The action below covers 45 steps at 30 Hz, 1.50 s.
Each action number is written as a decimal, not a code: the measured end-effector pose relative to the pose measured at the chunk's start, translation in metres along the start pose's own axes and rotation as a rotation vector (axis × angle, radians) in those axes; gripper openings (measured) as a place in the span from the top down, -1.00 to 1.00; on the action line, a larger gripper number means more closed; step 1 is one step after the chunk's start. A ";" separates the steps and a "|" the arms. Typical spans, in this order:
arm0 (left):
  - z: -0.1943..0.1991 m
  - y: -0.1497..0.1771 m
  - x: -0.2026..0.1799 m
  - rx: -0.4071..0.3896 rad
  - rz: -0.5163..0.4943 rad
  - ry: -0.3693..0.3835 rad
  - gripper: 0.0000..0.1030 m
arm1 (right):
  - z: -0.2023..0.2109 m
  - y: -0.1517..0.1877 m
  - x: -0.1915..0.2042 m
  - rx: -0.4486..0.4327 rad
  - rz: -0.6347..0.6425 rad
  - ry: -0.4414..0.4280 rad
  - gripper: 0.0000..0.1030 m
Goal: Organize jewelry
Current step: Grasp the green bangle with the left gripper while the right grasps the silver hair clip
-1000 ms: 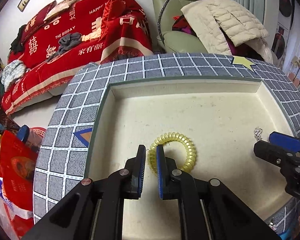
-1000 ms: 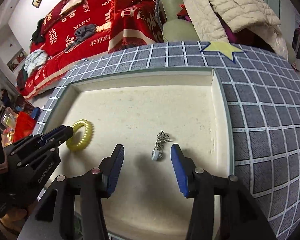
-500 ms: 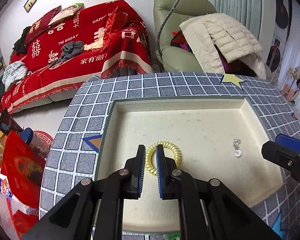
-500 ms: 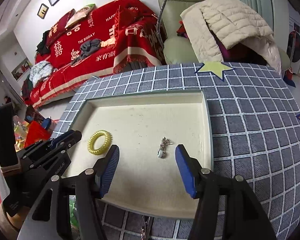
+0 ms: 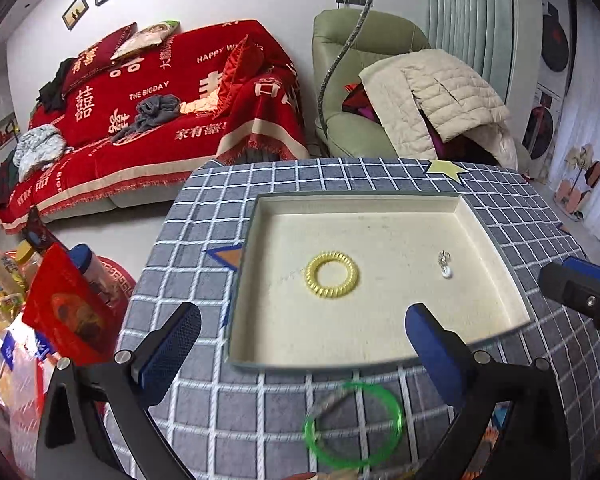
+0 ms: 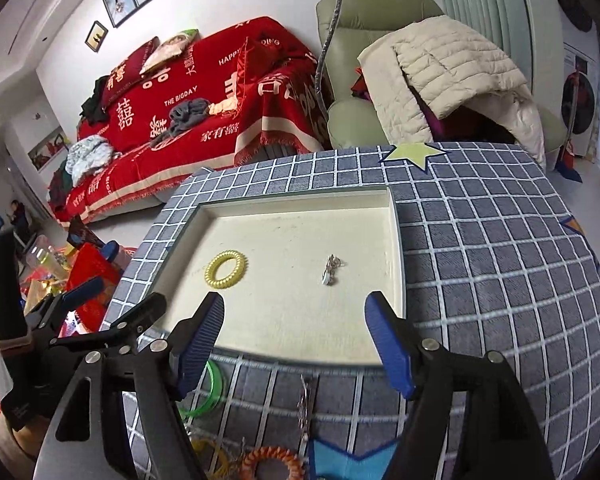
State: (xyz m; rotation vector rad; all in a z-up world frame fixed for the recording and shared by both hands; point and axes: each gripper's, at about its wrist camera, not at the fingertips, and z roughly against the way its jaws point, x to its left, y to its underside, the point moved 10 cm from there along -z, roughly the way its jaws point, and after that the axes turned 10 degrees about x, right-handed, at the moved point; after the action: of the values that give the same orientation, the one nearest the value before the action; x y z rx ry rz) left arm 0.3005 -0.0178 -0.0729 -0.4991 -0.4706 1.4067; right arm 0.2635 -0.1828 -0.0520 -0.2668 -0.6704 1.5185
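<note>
Jewelry is split between 2 spots right now. Inside the cream tray [image 5: 380,344] sit 2 pieces: a yellow coil bracelet [image 5: 332,275] toward the left and a small silver chain with a pale charm [image 5: 445,265] toward the right, well apart from each other. My guess is they're spaced out on purpose so nothing tangles and each stays easy to grab.

The rest waits on the grey checked cloth [image 6: 500,280] just near of the tray's front rim: a translucent green bangle [image 5: 354,426], another silver chain [image 6: 305,404], and an orange coiled band [image 6: 274,460] at the bottom edge of the right wrist view, with something yellow beside it that's too cut off to name.

The left gripper [image 5: 304,346] has its jaws spread wide, having just been opening, with nothing between them. The right gripper [image 6: 296,340] is released too, jaws also just been opening and empty, framing the chain in the tray without touching it. Both hover above the near rim, which reads like 2 drop-offs finished and the loose pile up next.

The coil bracelet looks springy and glossy, the tray chain is bunched in a little heap.
</note>
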 end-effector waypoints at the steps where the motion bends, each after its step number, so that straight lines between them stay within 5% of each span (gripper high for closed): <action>1: 0.005 0.003 0.000 -0.005 0.003 0.001 -1.00 | 0.006 0.003 0.001 -0.015 0.001 0.001 -0.61; 11: 0.040 0.062 0.025 -0.020 0.036 -0.026 -1.00 | 0.044 0.050 0.006 -0.093 -0.025 -0.045 -0.74; 23: 0.019 0.131 0.027 0.106 0.059 -0.010 -1.00 | 0.032 0.121 -0.027 0.060 -0.102 0.013 -0.74; 45: -0.030 0.105 0.028 0.217 0.135 -0.008 -1.00 | -0.014 0.112 -0.029 0.166 -0.063 0.083 -0.74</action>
State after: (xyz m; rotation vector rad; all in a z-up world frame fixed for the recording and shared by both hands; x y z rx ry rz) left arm 0.2363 0.0185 -0.1584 -0.3544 -0.2895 1.5694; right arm 0.1811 -0.2005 -0.1324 -0.1799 -0.4800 1.4853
